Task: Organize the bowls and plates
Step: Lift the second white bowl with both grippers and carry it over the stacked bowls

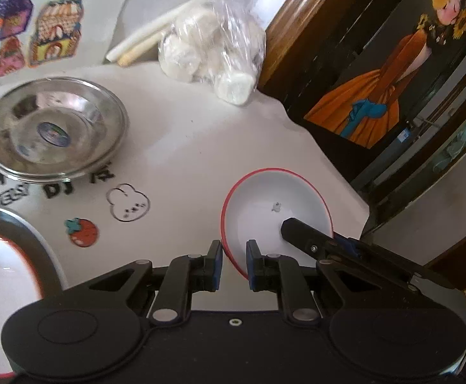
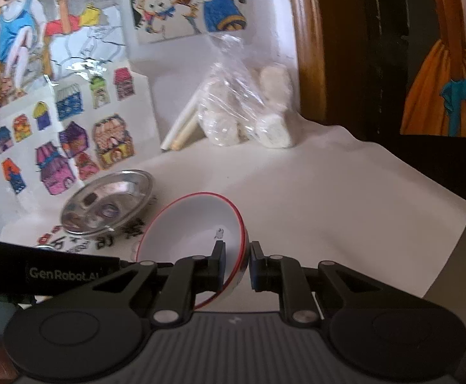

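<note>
we have the red-rimmed bowl [image 1: 277, 214] tilted up near the table's right edge, its rim pinched on one side by our left gripper [image 1: 234, 262] and on the other by our right gripper [image 2: 236, 265], both closed on it. with two thin rim grips, uneven pulling could twist it loose and drop it off the edge, or knock the steel plates [image 1: 53, 128] on the tablecloth [image 1: 201, 134]

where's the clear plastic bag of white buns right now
The clear plastic bag of white round buns sits at the far edge of the white table, against the brown wooden frame, with white sticks just left.
</note>
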`<state>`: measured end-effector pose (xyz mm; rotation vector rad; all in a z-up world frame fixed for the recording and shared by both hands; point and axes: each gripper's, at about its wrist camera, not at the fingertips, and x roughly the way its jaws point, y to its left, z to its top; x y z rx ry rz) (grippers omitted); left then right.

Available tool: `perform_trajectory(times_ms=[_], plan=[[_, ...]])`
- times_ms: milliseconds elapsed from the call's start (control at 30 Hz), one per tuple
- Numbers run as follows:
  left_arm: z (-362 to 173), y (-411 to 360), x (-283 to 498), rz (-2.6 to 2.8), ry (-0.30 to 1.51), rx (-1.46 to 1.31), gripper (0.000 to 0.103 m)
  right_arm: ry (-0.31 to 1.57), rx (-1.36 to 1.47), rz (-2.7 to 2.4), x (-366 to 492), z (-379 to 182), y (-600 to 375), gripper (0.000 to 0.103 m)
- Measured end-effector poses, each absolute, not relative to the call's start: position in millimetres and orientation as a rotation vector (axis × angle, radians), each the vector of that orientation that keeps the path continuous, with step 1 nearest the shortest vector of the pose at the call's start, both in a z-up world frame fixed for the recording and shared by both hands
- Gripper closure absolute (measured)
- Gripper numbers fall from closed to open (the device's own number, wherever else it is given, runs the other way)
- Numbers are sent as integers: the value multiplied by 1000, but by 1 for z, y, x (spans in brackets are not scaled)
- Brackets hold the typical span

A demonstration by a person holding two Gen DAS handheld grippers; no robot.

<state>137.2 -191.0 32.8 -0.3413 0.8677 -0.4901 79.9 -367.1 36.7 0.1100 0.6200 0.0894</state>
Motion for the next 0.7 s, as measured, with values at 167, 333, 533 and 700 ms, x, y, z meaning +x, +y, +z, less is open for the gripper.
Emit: perform_trajectory(times_ms=[167, 333, 533, 700], plan=[[47, -165, 122, -485, 835, -357, 88, 600, 92, 126, 69, 53, -345, 86], [58, -138, 108, -469, 804, -366, 88, 588, 93, 165, 59, 65, -320, 86], [66, -102, 94, -438, 784, -369, 88, 590, 81, 223, 51, 72, -290, 86], [67, -76, 85, -402, 772, -382, 88, 594, 69, 266, 48, 73, -263, 86]])
